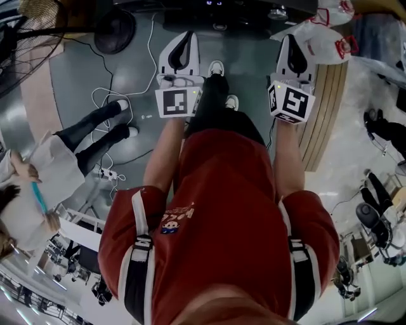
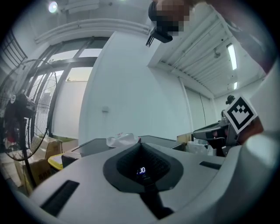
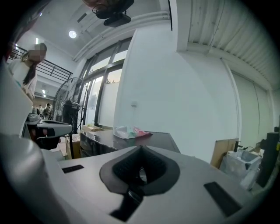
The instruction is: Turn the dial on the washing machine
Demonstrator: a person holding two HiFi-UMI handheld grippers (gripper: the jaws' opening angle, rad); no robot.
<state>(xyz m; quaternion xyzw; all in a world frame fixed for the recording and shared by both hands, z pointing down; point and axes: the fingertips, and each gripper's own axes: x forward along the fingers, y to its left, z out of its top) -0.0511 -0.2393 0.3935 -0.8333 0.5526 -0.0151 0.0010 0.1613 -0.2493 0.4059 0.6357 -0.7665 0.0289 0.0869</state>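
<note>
The left gripper (image 1: 183,49) and the right gripper (image 1: 293,51) are pointing side by side to 12 o'clock. The fingers of each are lying together and are holding nothing. At 9 o'clock a person (image 1: 95,136) is standing. Farther at 12 o'clock, well apart from both grippers, the washing machine (image 1: 241,19) is standing with a bag (image 3: 130,131) lying on its top. Its dial is too small to tell.
</note>
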